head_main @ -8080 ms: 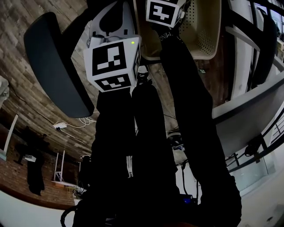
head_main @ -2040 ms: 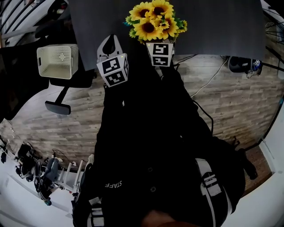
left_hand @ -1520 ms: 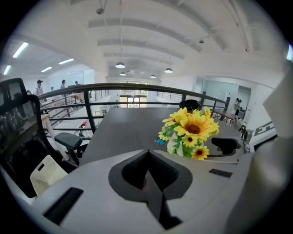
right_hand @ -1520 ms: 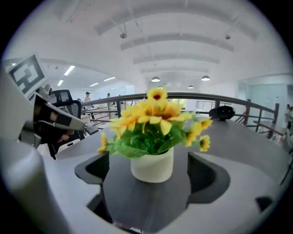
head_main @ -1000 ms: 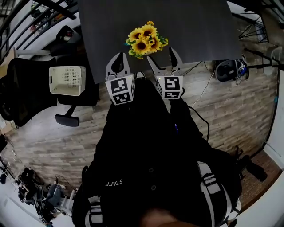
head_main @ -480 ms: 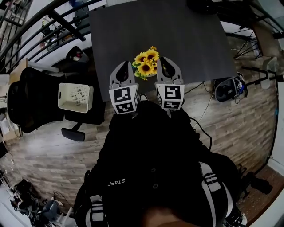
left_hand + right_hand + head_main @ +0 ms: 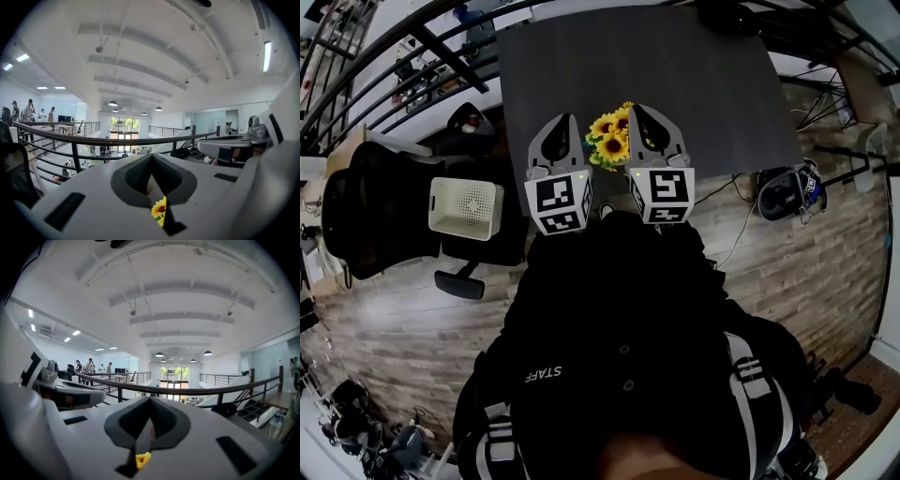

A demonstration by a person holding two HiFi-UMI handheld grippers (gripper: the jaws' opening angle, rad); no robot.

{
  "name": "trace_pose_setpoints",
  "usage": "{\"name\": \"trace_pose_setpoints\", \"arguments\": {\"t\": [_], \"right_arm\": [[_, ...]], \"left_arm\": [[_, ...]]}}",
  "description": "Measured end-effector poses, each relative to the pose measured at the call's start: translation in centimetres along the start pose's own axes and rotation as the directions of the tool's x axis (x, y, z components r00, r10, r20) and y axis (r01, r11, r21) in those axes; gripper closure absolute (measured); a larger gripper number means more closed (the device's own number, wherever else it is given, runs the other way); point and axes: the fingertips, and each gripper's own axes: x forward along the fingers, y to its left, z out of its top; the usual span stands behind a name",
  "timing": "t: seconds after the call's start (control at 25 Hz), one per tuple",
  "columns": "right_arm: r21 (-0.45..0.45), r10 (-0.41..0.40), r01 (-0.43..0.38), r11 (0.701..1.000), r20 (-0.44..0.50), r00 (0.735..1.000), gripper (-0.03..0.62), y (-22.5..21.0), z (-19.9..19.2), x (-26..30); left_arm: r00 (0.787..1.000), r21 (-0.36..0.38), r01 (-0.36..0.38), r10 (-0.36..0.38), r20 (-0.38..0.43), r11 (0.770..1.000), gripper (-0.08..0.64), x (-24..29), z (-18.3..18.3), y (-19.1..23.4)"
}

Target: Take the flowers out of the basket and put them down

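Flowers (image 7: 611, 139) sit on the table (image 7: 703, 84), well apart from the basket (image 7: 466, 208), so they look put down. The left gripper (image 7: 565, 119) and right gripper (image 7: 636, 110) are closed with nothing in them.

In the head view, the flowers (image 7: 610, 141) lie at 12 o'clock between the left gripper (image 7: 566, 120) and the right gripper (image 7: 638, 110). The grippers cover the flowers' sides and stems. They also cover the near edge of the dark surface (image 7: 712, 84). Each gripper view shows only a tiny yellow bit at 6 o'clock, under the closed fingers (image 7: 136, 176). The people (image 7: 29, 110) by the far railing (image 7: 93, 140) are too small to tell apart.
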Motion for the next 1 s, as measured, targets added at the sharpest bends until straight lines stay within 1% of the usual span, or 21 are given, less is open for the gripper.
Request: {"name": "trace_pose_setpoints", "arguments": {"t": [0.28,0.6,0.8,1.0], "right_arm": [[-0.004,0.019,-0.019,1.0,0.026,0.999,0.577,0.3,1.1,0.4],[0.001,0.008,-0.008,1.0,0.028,1.0,0.577,-0.3,1.2,0.8],[0.007,0.002,-0.002,1.0,0.032,0.999,0.577,-0.7,1.3,0.5],[0.006,0.008,-0.008,1.0,0.031,0.999,0.577,-0.6,1.2,0.5]], "left_arm": [[1.0,0.013,0.006,-0.007,0.018,1.0,0.56,0.7,1.4,0.1],[1.0,0.027,0.018,-0.018,0.006,0.999,0.56,1.7,1.0,-0.2],[1.0,0.037,0.015,-0.015,0.013,0.999,0.56,2.1,1.7,0.1],[1.0,0.041,0.026,-0.026,0.004,0.999,0.56,2.2,1.4,-0.4]]}}
